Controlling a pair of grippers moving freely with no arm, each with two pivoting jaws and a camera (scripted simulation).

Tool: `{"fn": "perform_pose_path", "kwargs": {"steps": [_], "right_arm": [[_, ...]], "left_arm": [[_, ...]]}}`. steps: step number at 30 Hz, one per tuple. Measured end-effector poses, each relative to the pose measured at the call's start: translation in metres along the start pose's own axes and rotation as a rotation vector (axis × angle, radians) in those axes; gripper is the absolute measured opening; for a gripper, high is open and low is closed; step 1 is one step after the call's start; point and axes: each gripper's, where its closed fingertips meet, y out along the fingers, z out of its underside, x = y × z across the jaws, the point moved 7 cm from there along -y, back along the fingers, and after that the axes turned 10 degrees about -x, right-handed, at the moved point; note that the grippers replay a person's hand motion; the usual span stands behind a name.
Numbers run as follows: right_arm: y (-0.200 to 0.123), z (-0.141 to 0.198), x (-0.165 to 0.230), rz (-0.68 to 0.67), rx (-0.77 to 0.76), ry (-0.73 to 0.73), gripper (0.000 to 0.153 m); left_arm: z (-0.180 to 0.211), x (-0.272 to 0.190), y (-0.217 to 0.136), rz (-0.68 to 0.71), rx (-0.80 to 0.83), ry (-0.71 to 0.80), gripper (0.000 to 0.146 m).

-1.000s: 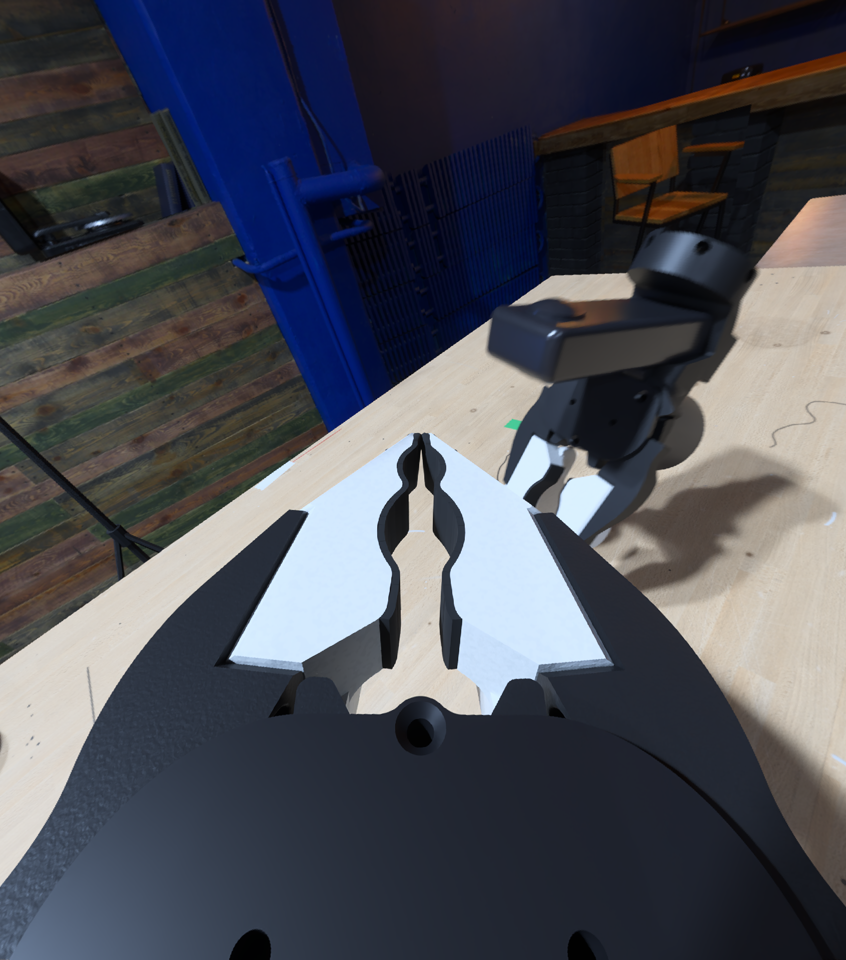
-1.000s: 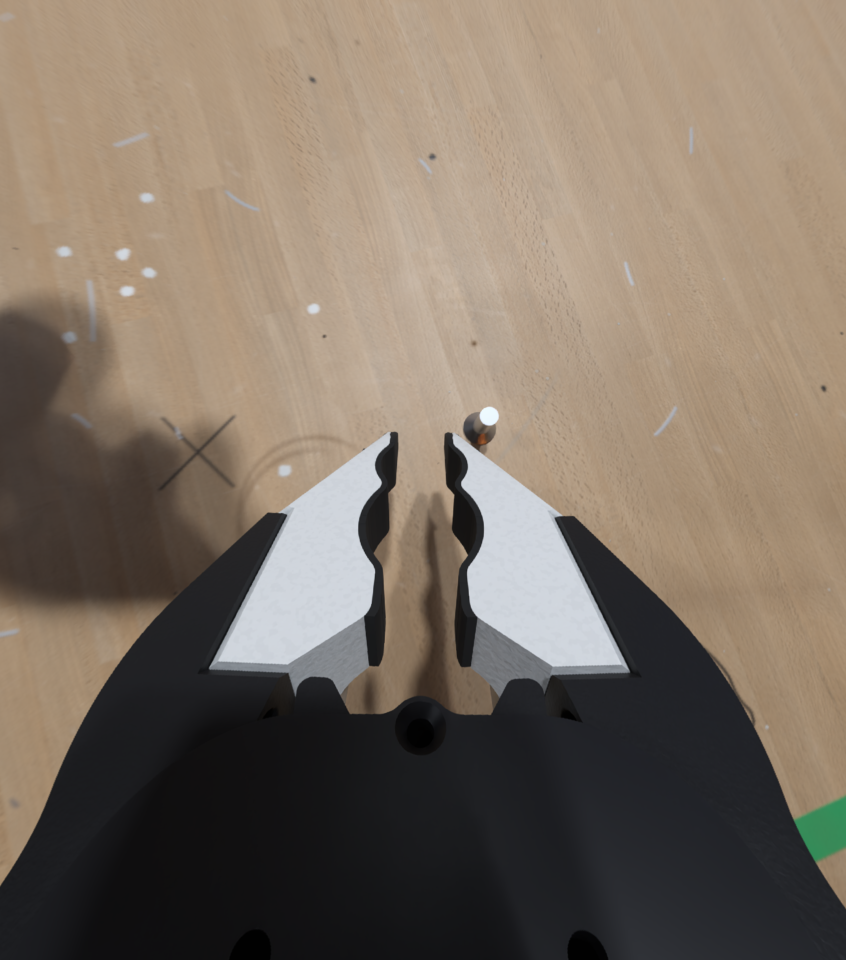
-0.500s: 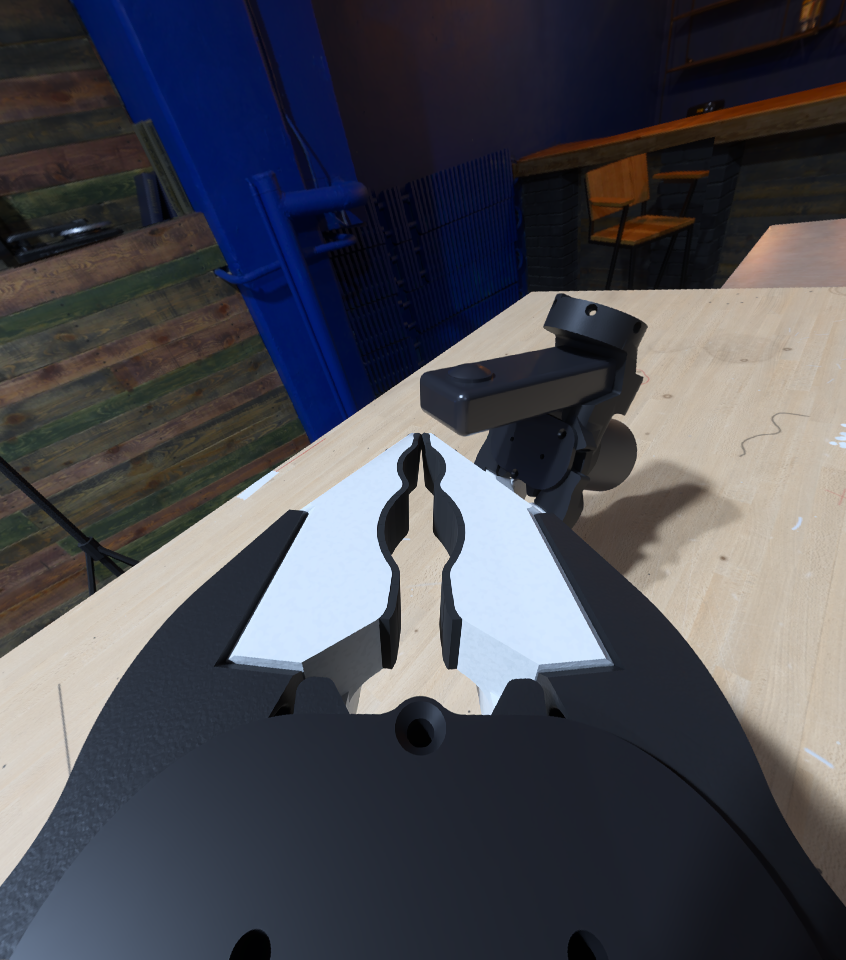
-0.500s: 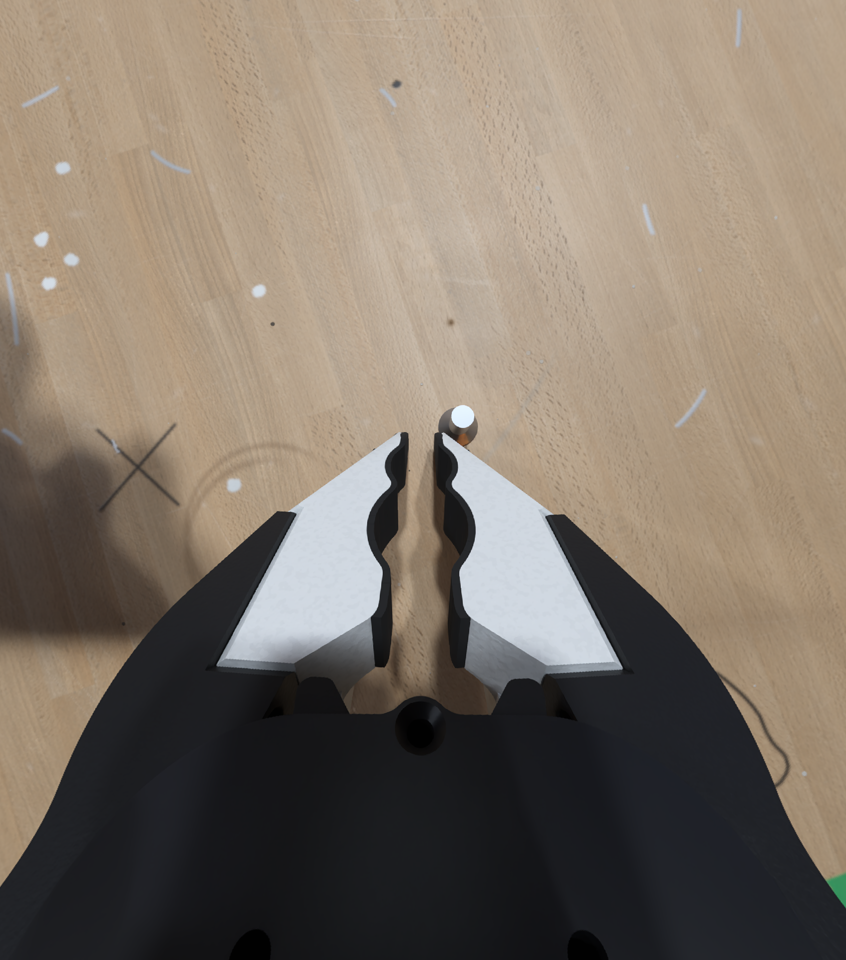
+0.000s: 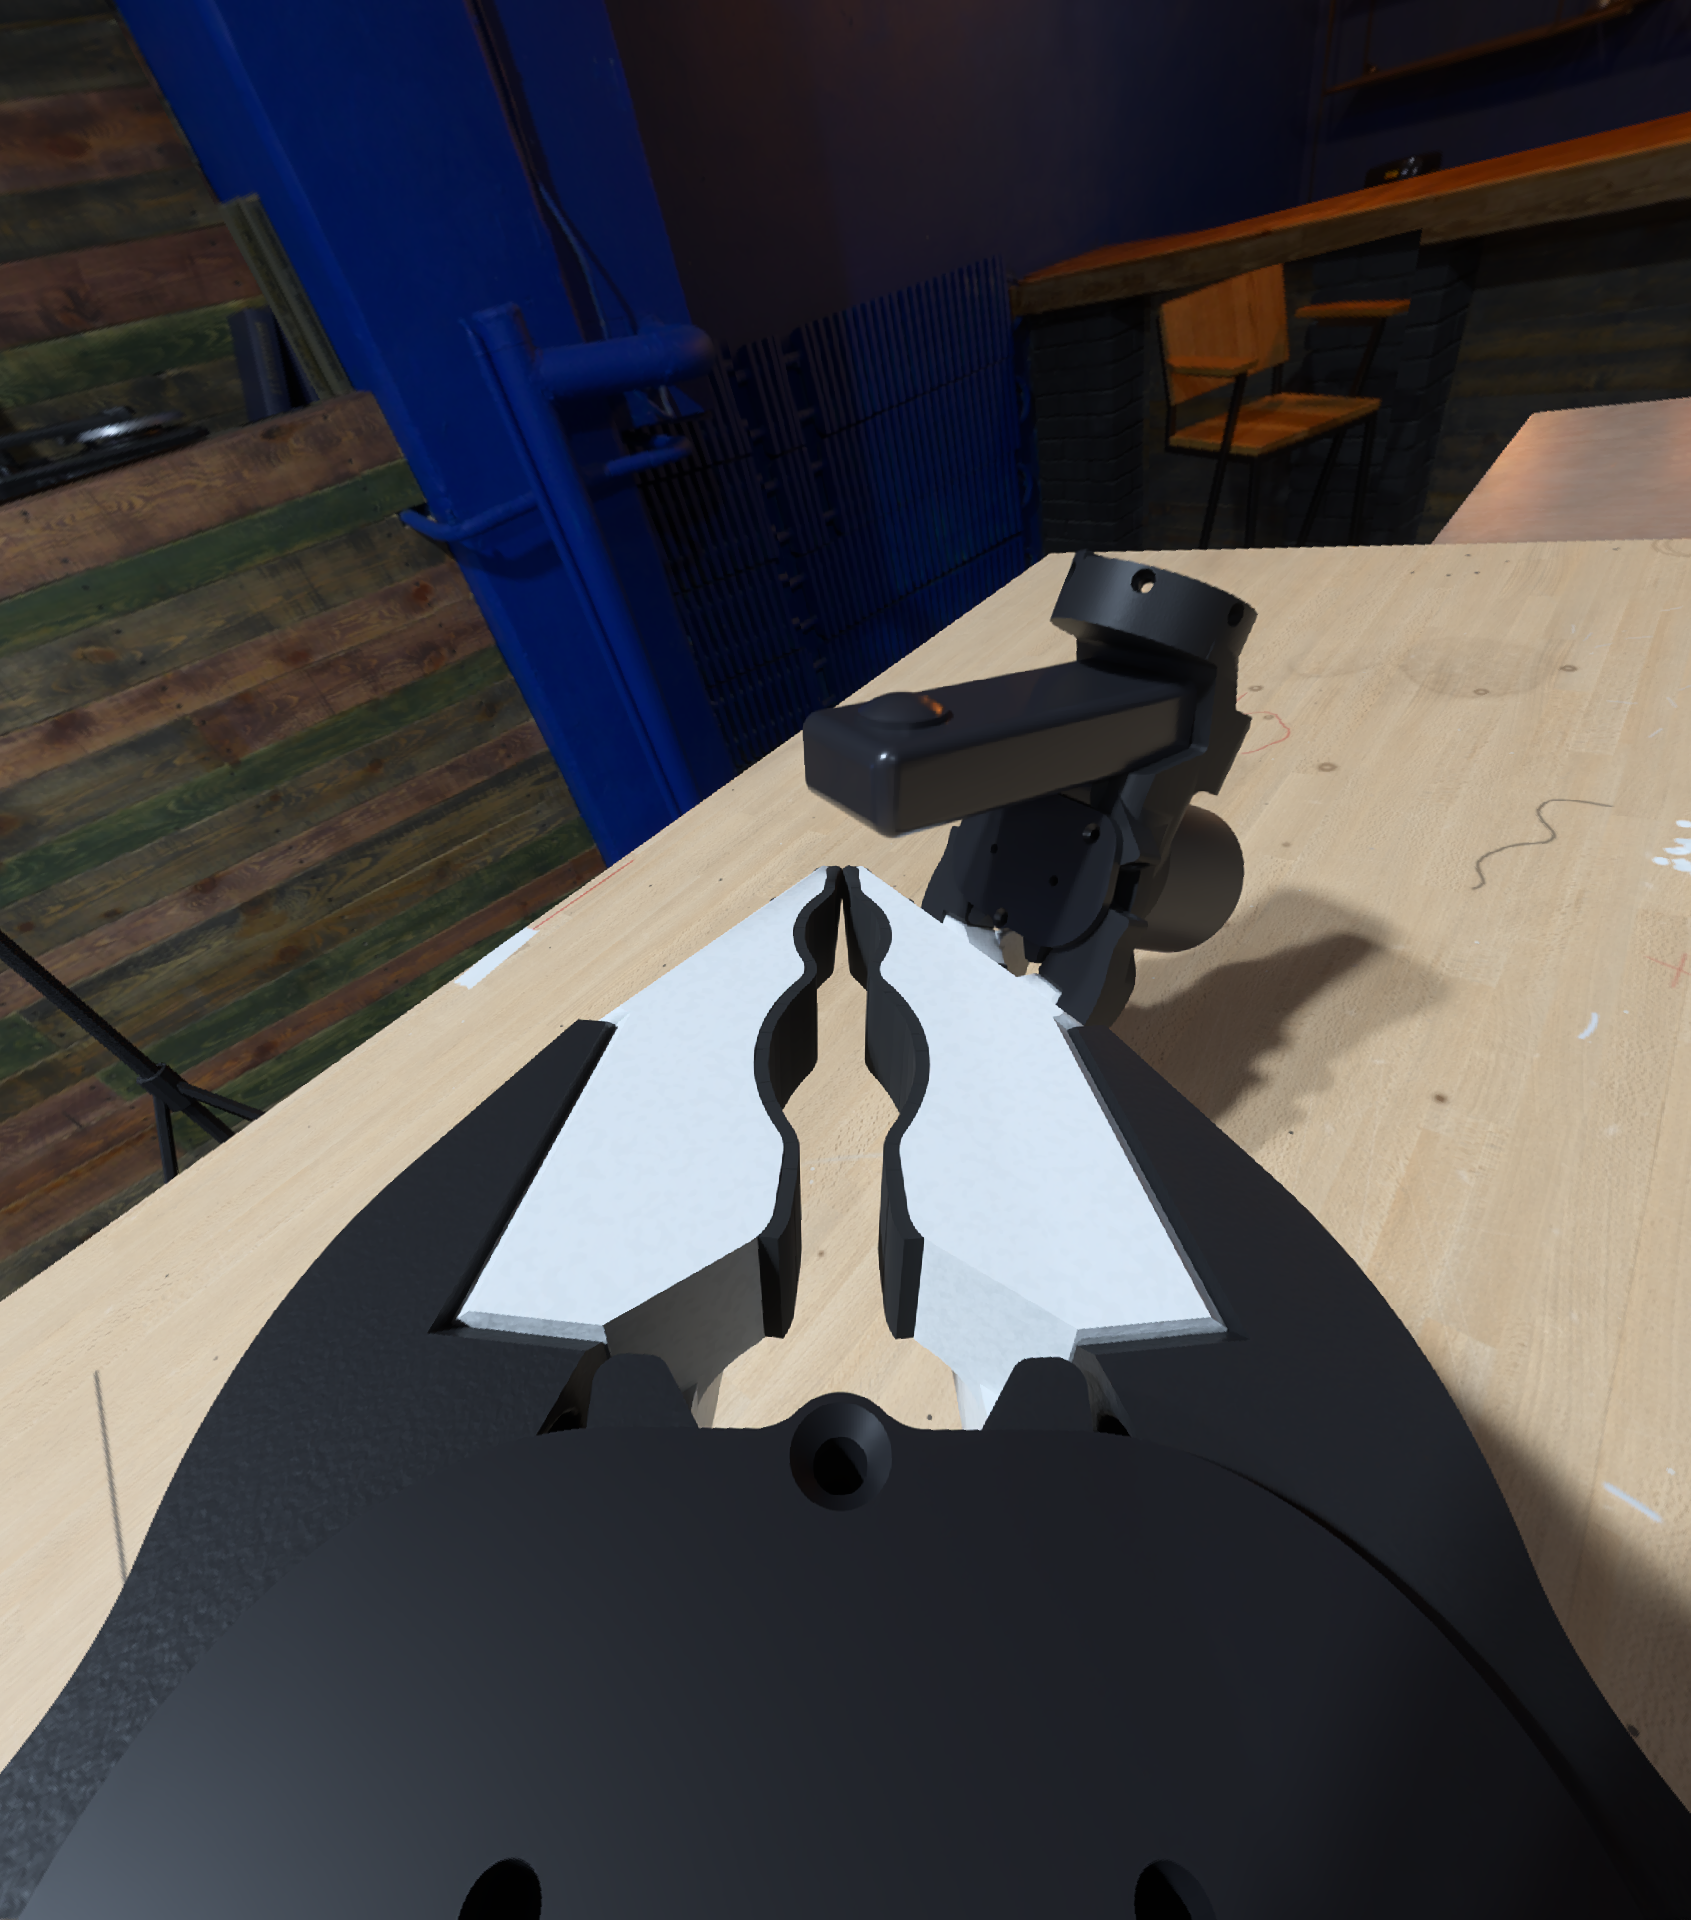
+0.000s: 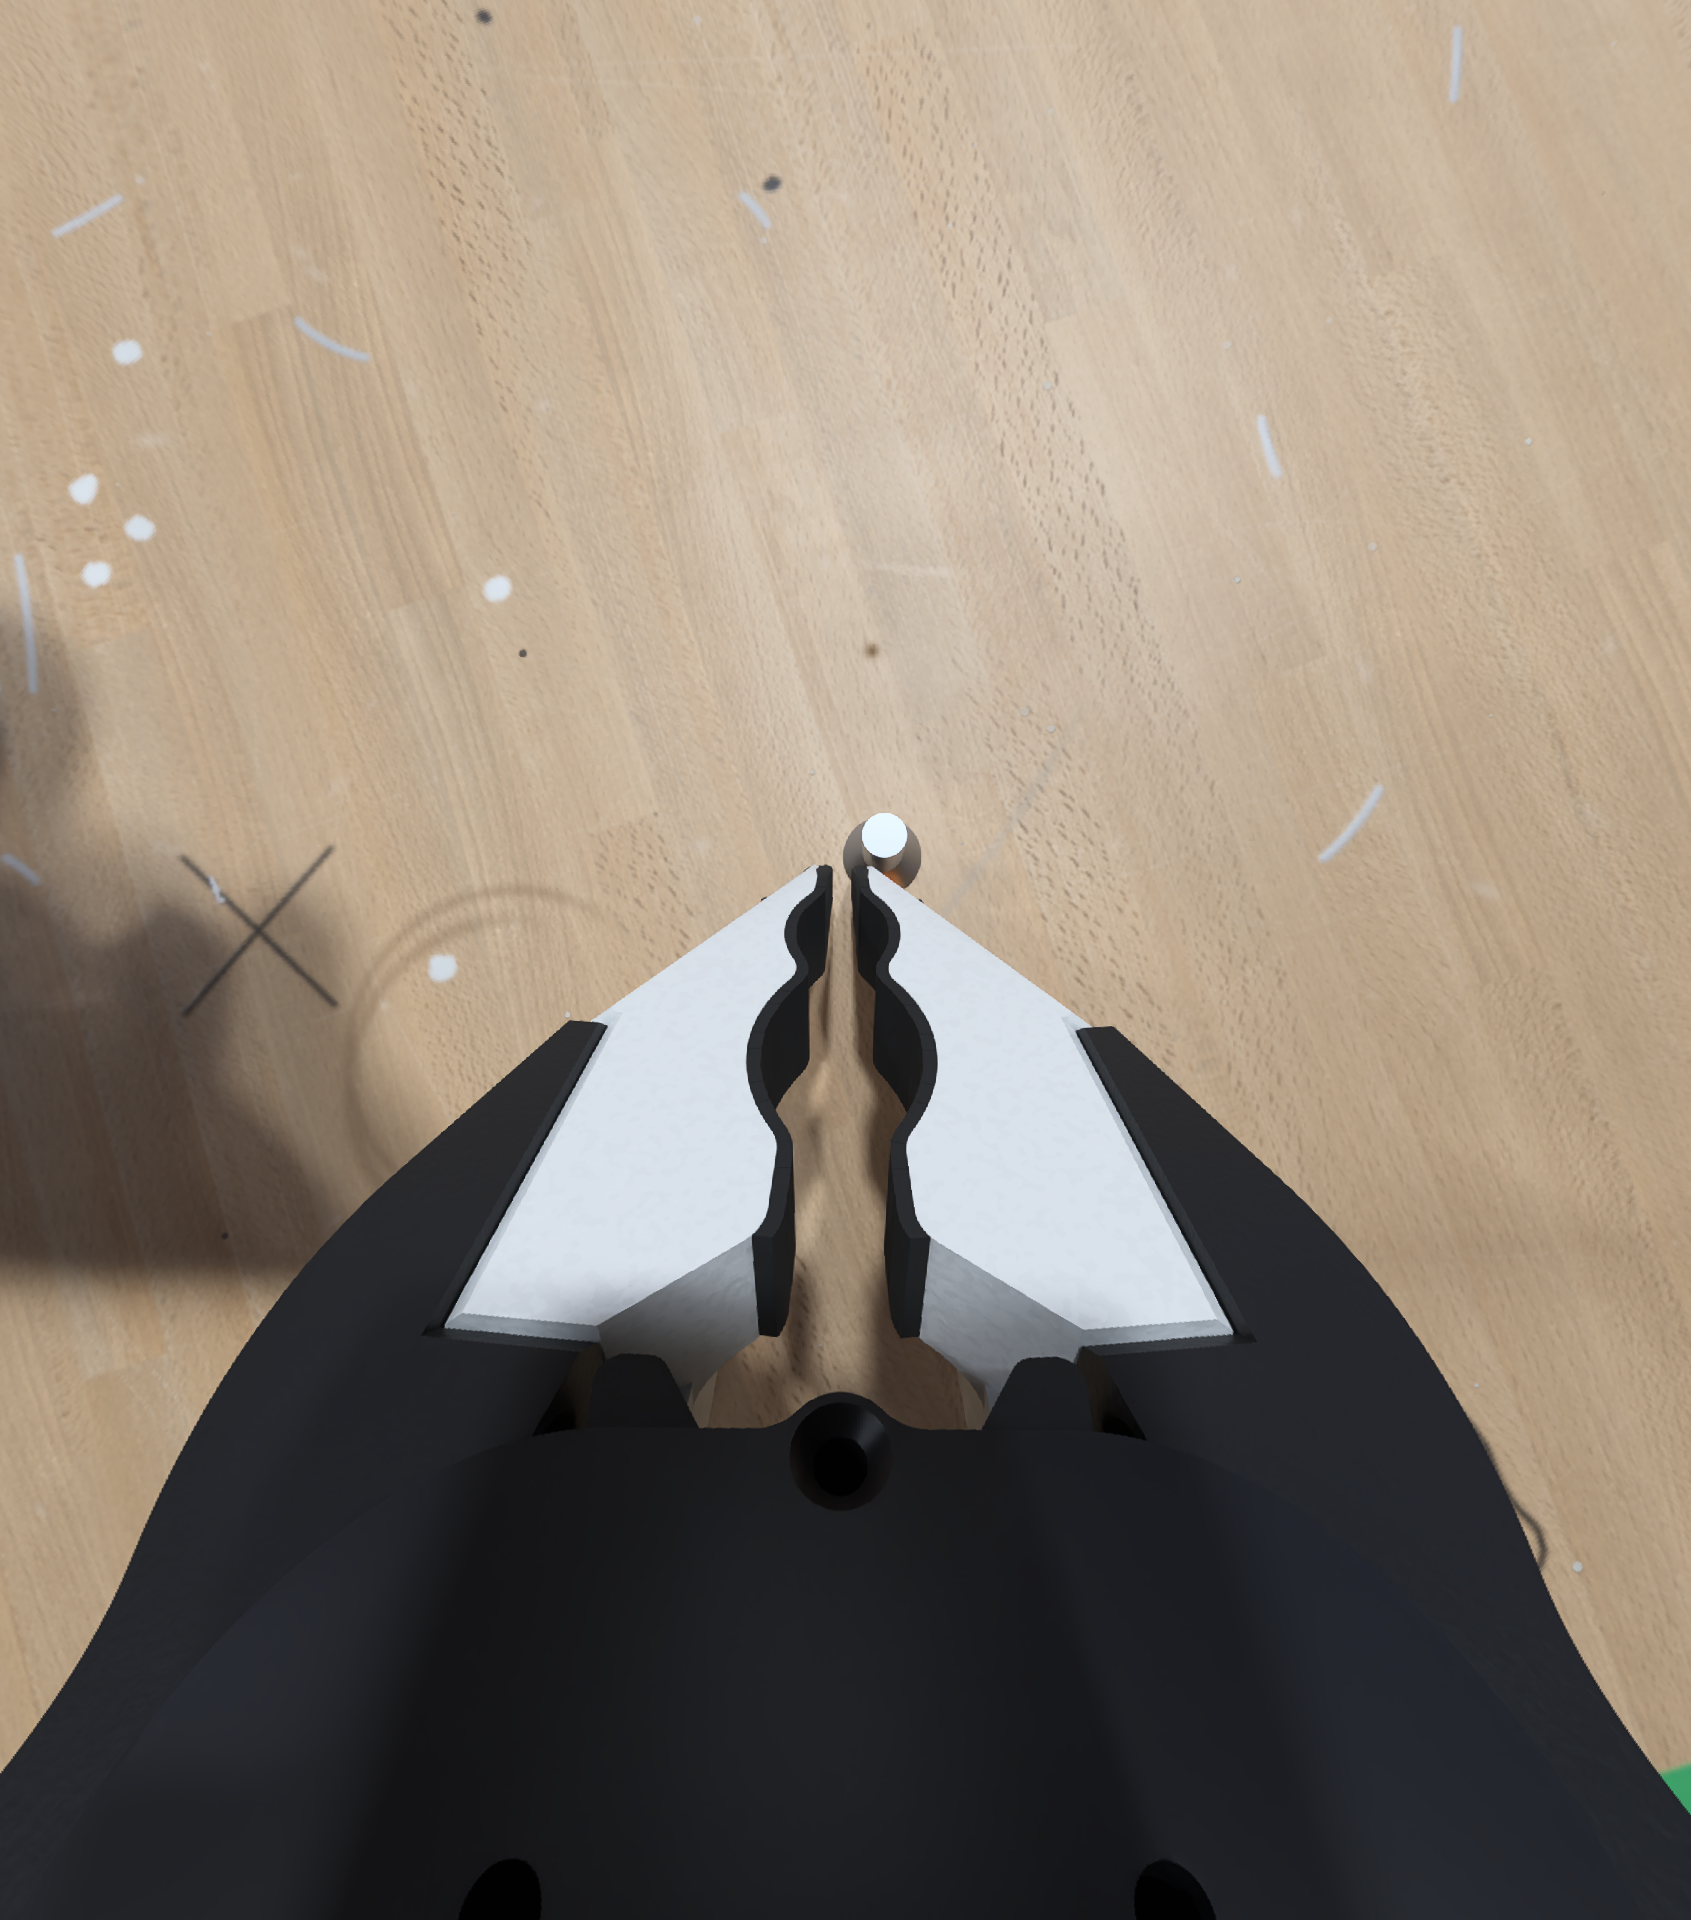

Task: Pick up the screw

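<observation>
While only the left wrist view shows the table (image 5: pixel 1443 1195) edge, the left gripper (image 5: pixel 841 883), its jaws pressed together, and the right gripper (image 6: pixel 841 883), likewise closed and empty, appear; the screw (image 6: pixel 885 836) stands upright at its tips' one o'clock.
</observation>
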Motion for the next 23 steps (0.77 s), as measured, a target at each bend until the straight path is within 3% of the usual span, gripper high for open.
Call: {"fn": "perform_pose_path", "kwargs": {"steps": [6,17,23], "right_arm": [[-0.002,-0.003,-0.007,0.010,-0.009,0.046,0.015],[0.007,-0.003,-0.005,-0.001,0.007,0.025,0.008],[-0.018,-0.008,0.004,-0.028,-0.069,0.027,0.008]], "left_arm": [[0.000,-0.001,0.001,0.003,0.003,0.003,0.000],[0.002,-0.001,0.002,0.008,0.016,0.005,0.000],[0.004,-0.007,0.005,0.048,0.033,0.008,0.005]]}}
